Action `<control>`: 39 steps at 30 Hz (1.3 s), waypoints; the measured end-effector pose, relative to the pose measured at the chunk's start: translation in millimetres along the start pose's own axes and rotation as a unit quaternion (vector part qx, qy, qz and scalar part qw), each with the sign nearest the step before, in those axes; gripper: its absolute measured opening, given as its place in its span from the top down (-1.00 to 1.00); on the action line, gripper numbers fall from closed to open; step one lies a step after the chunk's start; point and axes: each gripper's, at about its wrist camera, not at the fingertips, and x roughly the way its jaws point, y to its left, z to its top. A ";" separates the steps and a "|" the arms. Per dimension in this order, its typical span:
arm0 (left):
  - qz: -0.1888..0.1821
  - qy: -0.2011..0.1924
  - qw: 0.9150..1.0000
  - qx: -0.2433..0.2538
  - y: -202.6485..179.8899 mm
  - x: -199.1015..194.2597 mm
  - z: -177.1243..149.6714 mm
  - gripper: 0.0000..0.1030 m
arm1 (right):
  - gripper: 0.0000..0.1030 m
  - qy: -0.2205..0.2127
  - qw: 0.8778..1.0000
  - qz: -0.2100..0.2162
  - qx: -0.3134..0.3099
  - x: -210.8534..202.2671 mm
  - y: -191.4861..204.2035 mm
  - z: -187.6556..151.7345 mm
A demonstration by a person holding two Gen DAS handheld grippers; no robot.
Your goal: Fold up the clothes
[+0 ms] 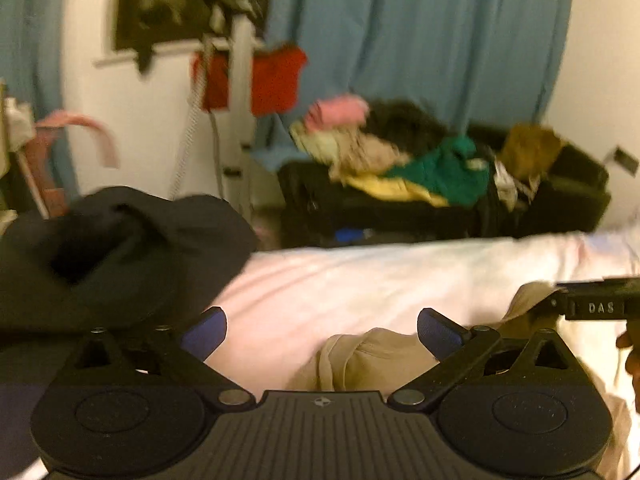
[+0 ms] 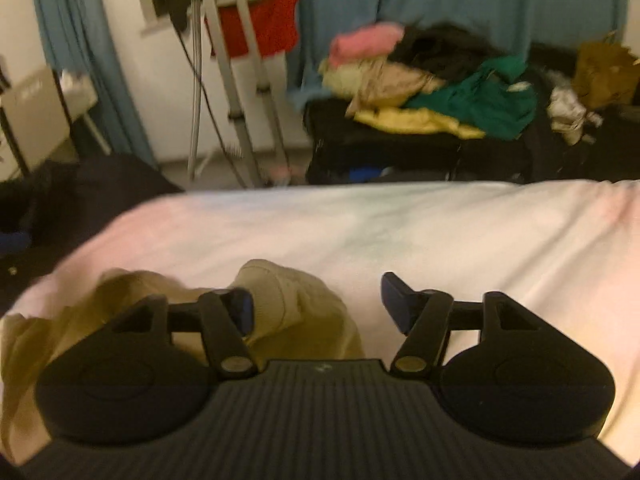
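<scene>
A crumpled beige garment (image 1: 360,360) lies on the pale bed sheet (image 1: 360,280), just below and ahead of my left gripper (image 1: 320,332), whose blue pads stand wide apart with nothing pressed between them. In the right wrist view the same beige garment (image 2: 288,296) spreads from the lower left to the middle. My right gripper (image 2: 318,304) is open over it. Its left fingertip (image 2: 244,312) sits against a raised fold, and its right one is over bare sheet (image 2: 480,240). A dark garment (image 1: 120,248) is heaped at the left.
Beyond the bed's far edge stands a black case (image 2: 400,152) piled with loose clothes in pink, yellow and green (image 2: 472,100). A metal stand (image 2: 240,80) with a red cloth (image 2: 264,20) is at the back left, with blue curtains (image 2: 480,0) behind.
</scene>
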 end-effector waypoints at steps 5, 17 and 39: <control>0.003 -0.045 0.998 -0.039 -7.7 -95.8 -49.3 -0.99 | -0.79 0.027 0.999 -0.035 0.008 -30.7 5.3 -29.3; 0.043 -0.073 0.996 -0.028 -32.7 -310.2 -174.0 -0.99 | -0.79 -0.126 0.989 0.005 0.072 -250.0 47.9 -151.5; 0.004 -0.015 0.895 -0.447 102.2 -210.8 -193.2 0.04 | -0.78 -0.115 0.966 0.054 0.224 -271.5 -12.1 -296.0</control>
